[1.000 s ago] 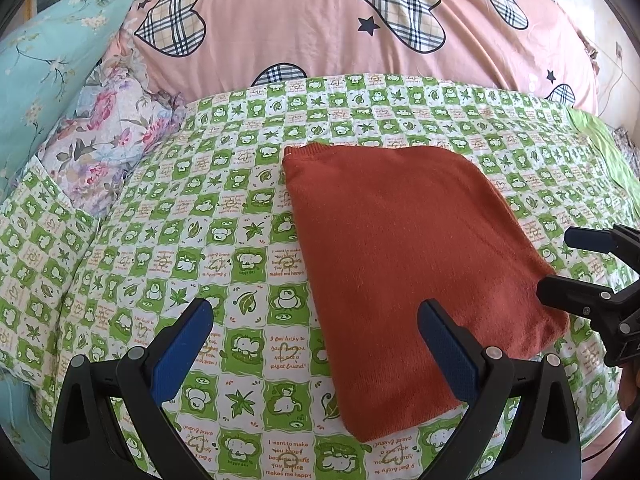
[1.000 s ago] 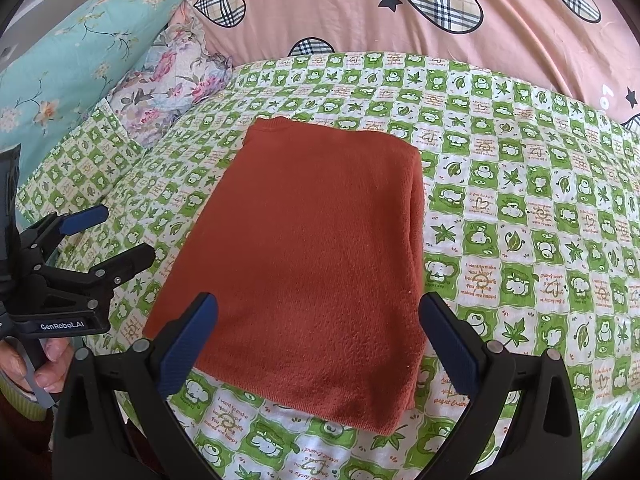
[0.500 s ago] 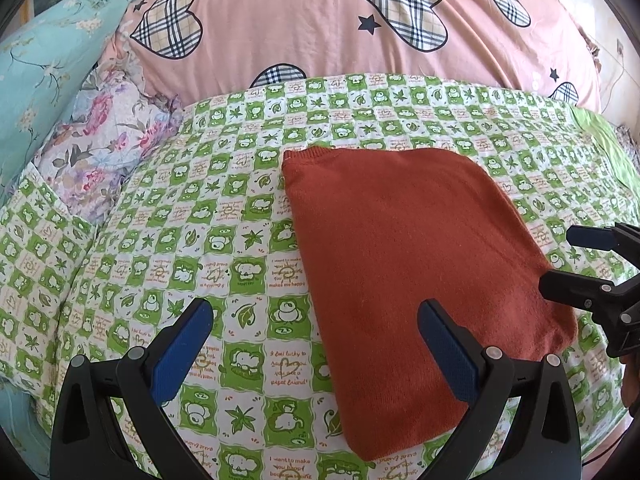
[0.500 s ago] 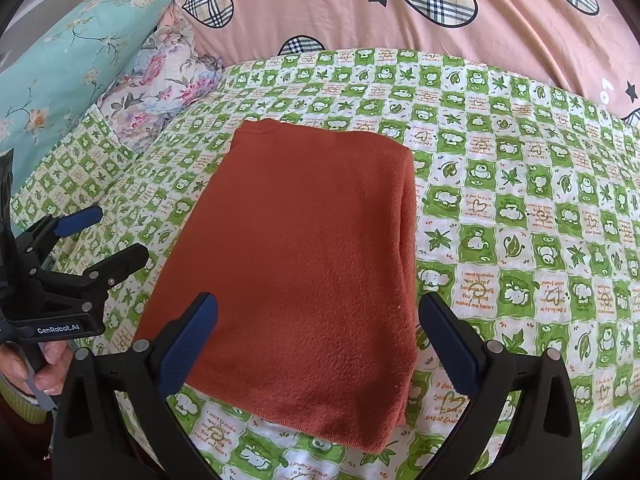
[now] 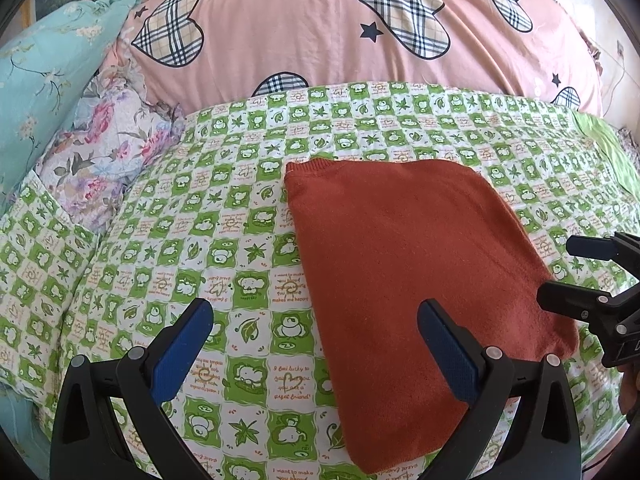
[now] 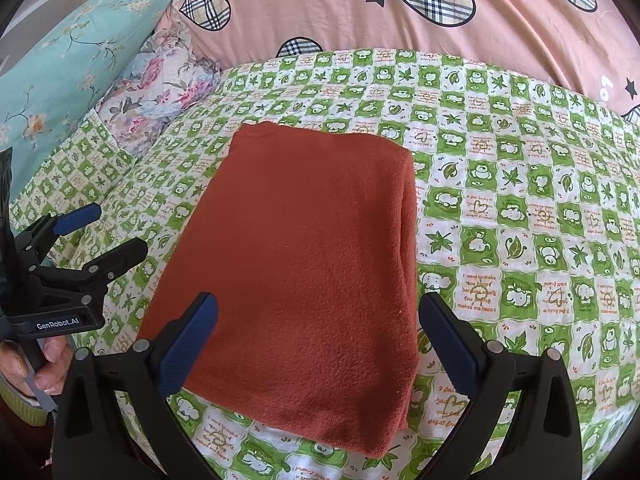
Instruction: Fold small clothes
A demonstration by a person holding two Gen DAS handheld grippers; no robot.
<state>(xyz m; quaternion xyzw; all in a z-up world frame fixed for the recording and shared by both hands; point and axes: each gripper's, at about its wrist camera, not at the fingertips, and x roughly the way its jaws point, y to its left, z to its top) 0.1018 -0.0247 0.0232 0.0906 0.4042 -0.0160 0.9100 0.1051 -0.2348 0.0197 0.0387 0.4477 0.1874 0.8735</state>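
A rust-orange knitted garment (image 5: 404,248) (image 6: 312,256) lies folded into a flat rectangle on the green-and-white checked bed sheet (image 5: 224,236) (image 6: 512,208). My left gripper (image 5: 316,350) hangs open above the sheet at the garment's near left corner, nothing between its blue pads. The left gripper (image 6: 96,232) also shows at the left edge of the right wrist view, held by a hand (image 6: 44,364). My right gripper (image 6: 318,344) is open over the garment's near edge, empty. The right gripper (image 5: 576,268) also appears beside the garment's right edge in the left wrist view.
A pink quilt with plaid hearts (image 5: 320,36) (image 6: 440,12) is piled along the far side of the bed. A teal floral pillow (image 5: 36,92) (image 6: 68,60) and a pale floral cloth (image 5: 108,152) (image 6: 160,88) lie at the far left.
Both grippers have drawn back slightly toward the near side and stay open. The folded garment has not moved.
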